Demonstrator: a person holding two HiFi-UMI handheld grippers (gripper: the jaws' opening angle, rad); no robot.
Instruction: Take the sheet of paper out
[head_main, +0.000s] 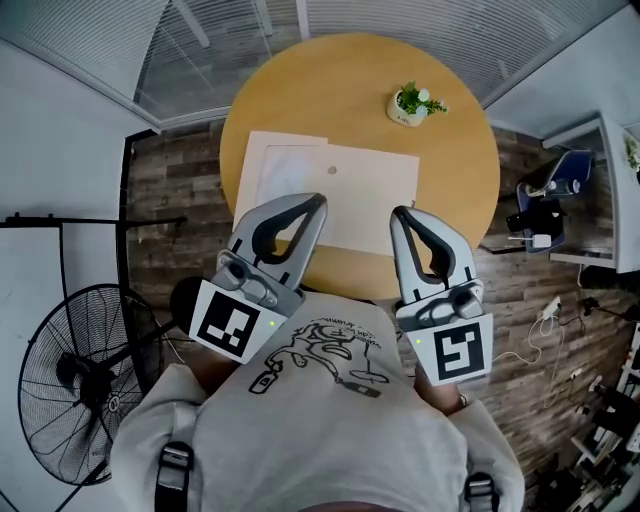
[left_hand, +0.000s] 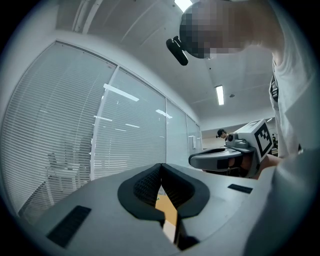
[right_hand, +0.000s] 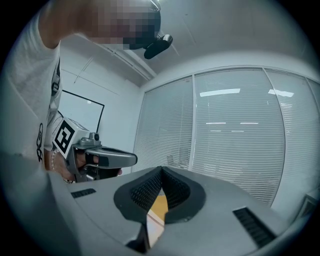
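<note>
Sheet of paper (head_main: 285, 172), flat, pale, on round wooden table (head_main: 300, 90); left gripper (head_main: 319, 201), right gripper (head_main: 397, 213) both closed, empty.

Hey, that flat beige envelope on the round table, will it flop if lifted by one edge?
The envelope lies flat and looks thin, so it will probably sag when lifted by one edge. On the smooth table it would likely slide when pushed, not catch.

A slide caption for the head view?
Left hand-held gripper and right hand-held gripper, both shut, near an envelope on a round table.
</note>
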